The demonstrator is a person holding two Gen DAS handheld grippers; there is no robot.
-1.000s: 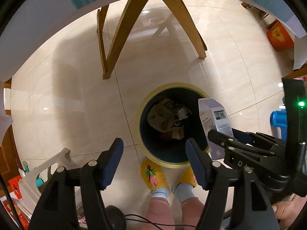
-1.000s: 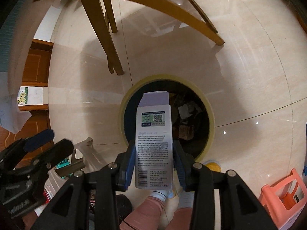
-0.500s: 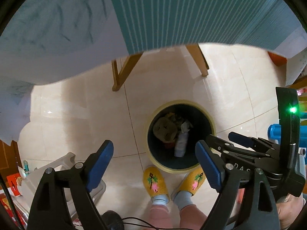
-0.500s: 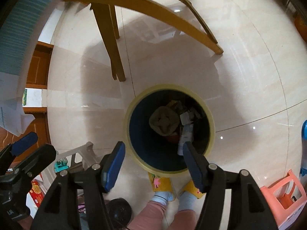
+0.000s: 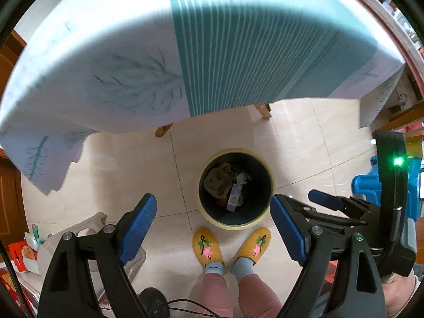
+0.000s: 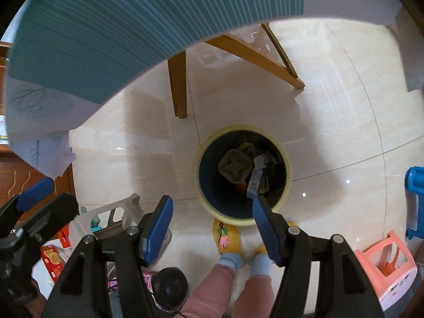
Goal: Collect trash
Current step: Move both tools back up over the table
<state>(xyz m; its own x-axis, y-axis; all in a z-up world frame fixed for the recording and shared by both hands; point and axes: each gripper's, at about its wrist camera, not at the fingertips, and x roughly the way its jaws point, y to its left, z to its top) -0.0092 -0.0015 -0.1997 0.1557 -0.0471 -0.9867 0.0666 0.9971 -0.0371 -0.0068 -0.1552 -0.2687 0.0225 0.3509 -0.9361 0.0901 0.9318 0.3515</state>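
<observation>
A round bin with a pale yellow rim (image 5: pixel 210 220) (image 6: pixel 288 169) stands on the tiled floor far below me. Inside lie a white carton (image 5: pixel 233 198) (image 6: pixel 255 180), a crumpled brown piece (image 5: pixel 216 182) (image 6: pixel 234 164) and other scraps. My left gripper (image 5: pixel 213 228) is open and empty, high above the bin. My right gripper (image 6: pixel 212 225) is open and empty too, also high above it. The right gripper shows at the right of the left wrist view (image 5: pixel 331 206), and the left gripper at the left edge of the right wrist view (image 6: pixel 37 201).
A table with a teal striped and white cloth (image 5: pixel 238 47) (image 6: pixel 106 39) overhangs on wooden legs (image 6: pixel 179 87). The person's yellow slippers (image 5: pixel 206 246) stand beside the bin. A blue stool (image 6: pixel 416 198), a pink stool (image 6: pixel 384 262) and a white stool (image 5: pixel 87 228) stand around.
The right gripper opened and the white carton dropped into the bin. Both grippers have since risen, so the bin looks smaller and the tablecloth fills more of the views.
</observation>
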